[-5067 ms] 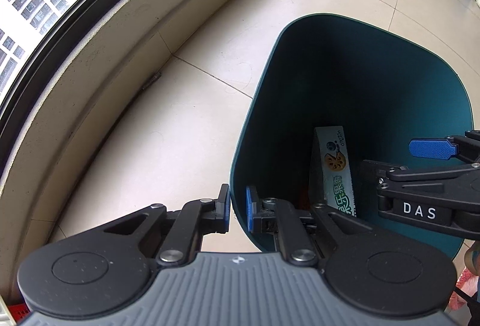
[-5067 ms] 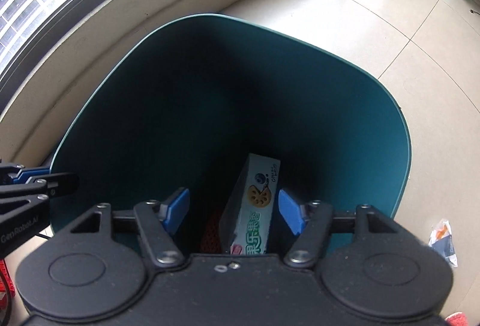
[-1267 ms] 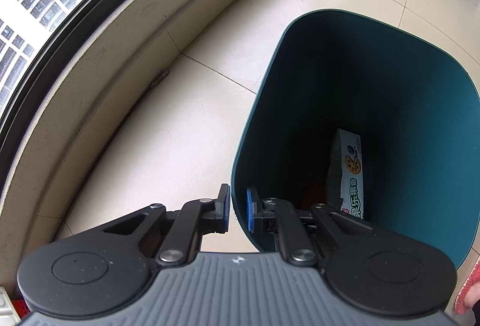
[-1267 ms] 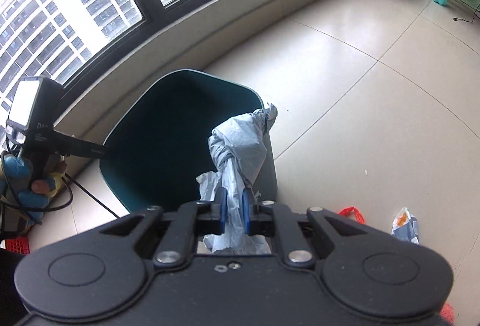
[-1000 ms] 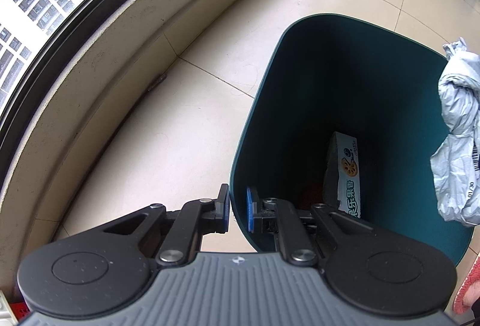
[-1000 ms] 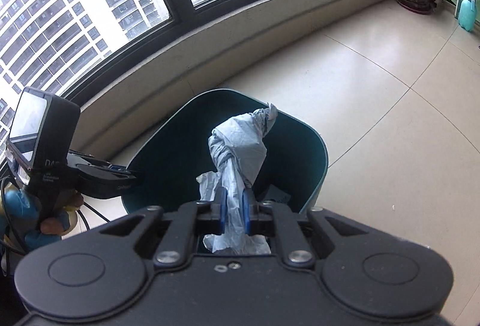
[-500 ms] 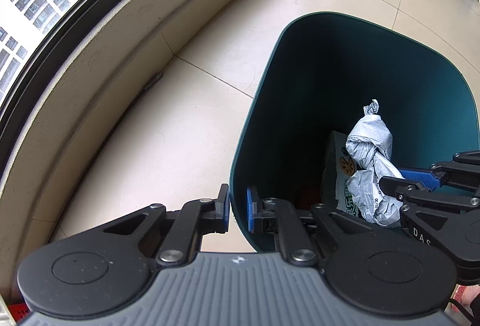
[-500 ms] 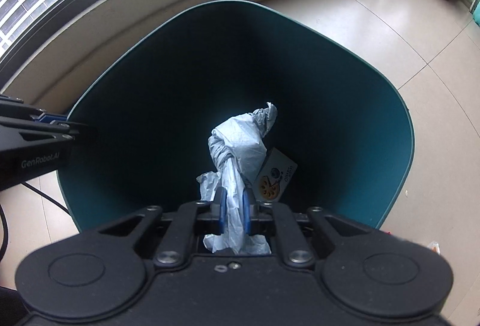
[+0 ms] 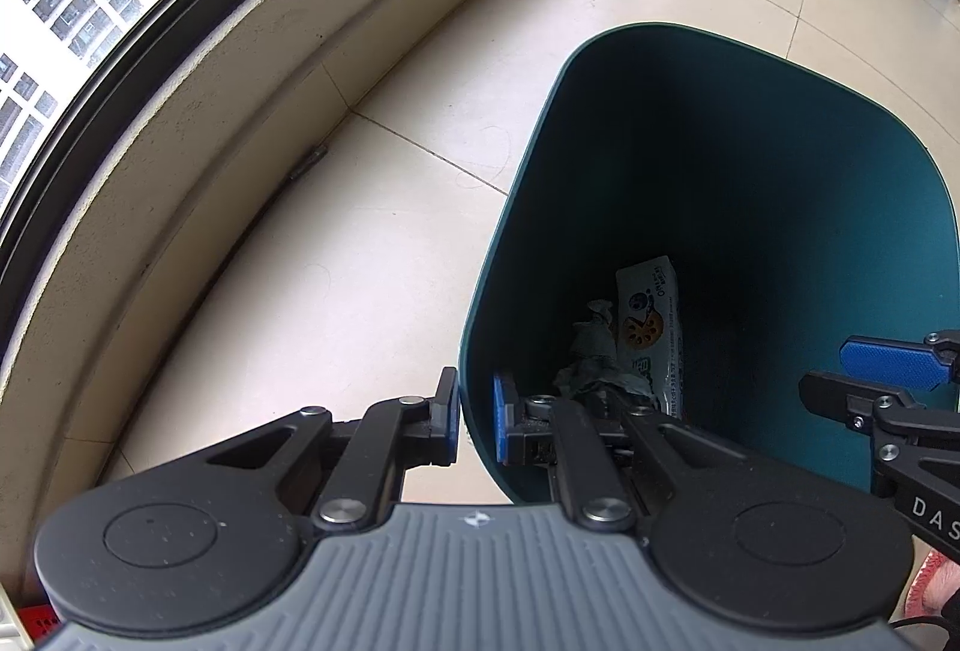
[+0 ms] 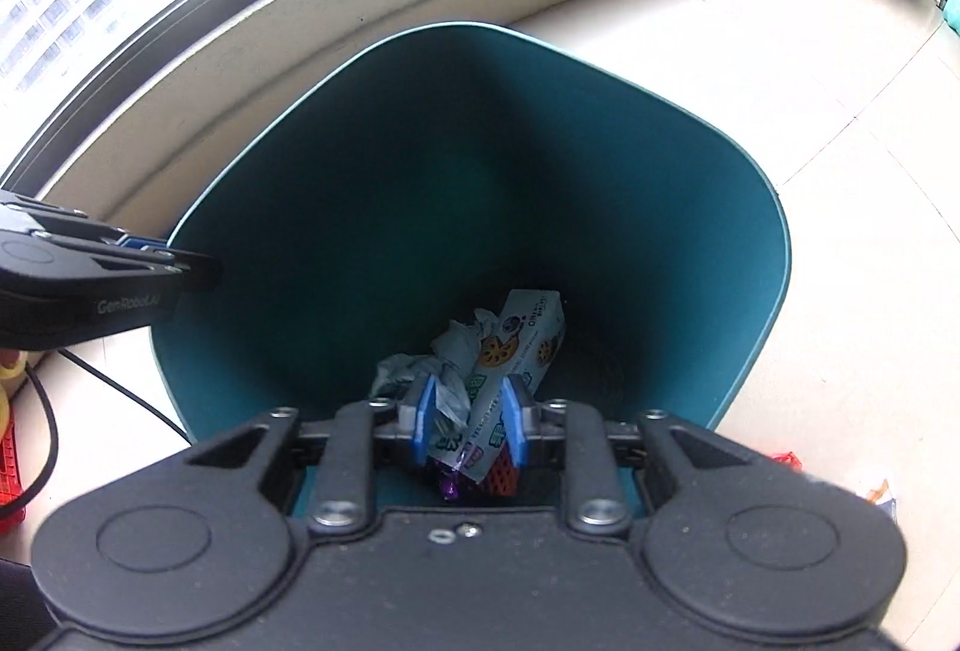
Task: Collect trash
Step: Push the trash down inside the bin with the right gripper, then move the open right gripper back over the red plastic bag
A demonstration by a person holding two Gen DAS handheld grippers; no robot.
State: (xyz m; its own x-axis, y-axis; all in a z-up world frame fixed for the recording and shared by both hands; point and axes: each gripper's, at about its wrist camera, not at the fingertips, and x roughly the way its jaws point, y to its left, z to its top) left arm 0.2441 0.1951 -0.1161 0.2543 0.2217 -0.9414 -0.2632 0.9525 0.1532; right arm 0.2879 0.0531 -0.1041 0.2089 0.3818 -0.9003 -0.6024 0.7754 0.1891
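Left gripper (image 9: 475, 414) pinching the teal bin (image 9: 750, 123) rim (crumpled bag (image 9: 591, 351), snack box (image 9: 651, 327) inside)

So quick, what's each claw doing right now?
Left gripper: shut on the teal bin rim.
Right gripper: open, holding nothing, above the bin.

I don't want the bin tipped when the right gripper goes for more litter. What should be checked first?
1. Left gripper clamped on the bin rim: ok.
2. Right gripper open and empty: ok.
3. Crumpled grey bag down inside the bin beside the snack box: ok.
4. Right fingers clear of the bin wall: cannot tell.
5. Next litter located, a wrapper on the floor to the right: ok.
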